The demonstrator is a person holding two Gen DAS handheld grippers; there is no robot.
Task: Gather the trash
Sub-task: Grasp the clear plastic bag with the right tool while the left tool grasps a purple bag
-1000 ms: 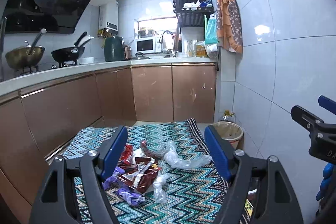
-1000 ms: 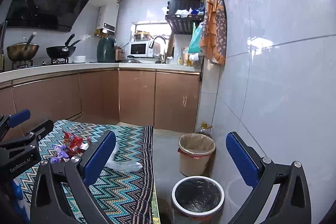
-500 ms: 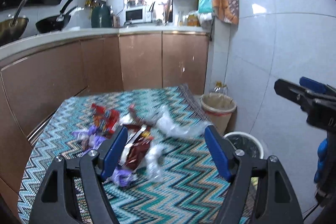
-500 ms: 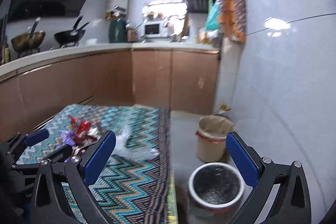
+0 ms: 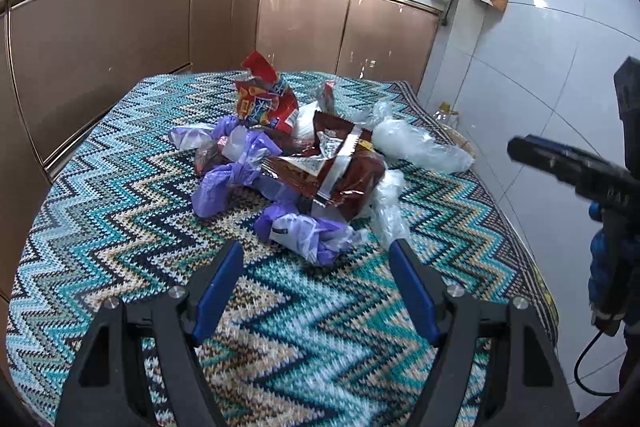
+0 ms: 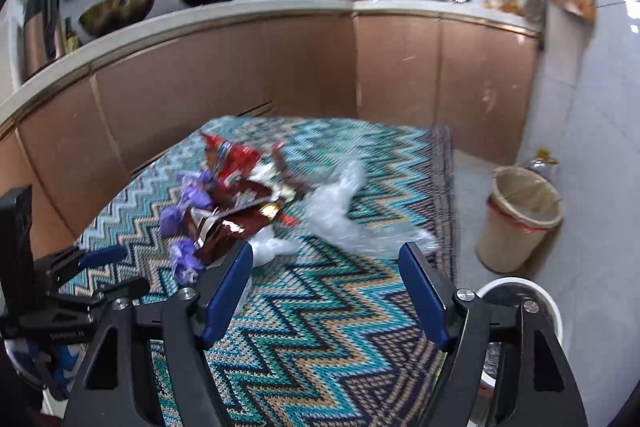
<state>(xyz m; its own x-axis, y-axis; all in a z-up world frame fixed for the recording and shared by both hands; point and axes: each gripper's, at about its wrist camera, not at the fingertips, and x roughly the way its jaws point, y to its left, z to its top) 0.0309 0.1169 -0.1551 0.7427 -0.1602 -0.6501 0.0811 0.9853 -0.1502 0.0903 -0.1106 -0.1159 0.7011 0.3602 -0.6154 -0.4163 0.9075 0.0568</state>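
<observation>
Both my left tongs [image 5: 314, 285] and right tongs [image 6: 324, 287] are spread, empty; the tangled wrappers [image 5: 320, 171] may snag and scatter off the table [image 5: 120, 195].

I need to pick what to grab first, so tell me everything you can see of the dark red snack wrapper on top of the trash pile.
The dark red snack wrapper is a glossy, crinkled foil-like bag, torn open, with its silvery inner lining and a white printed panel showing. It lies tilted on top of the trash pile on the zigzag-patterned cloth. Purple plastic bags press against its left and front edges, and clear crumpled plastic touches its right side. A red snack bag stands just behind it. Neither gripper touches it; the left gripper is open, short of the pile.
</observation>
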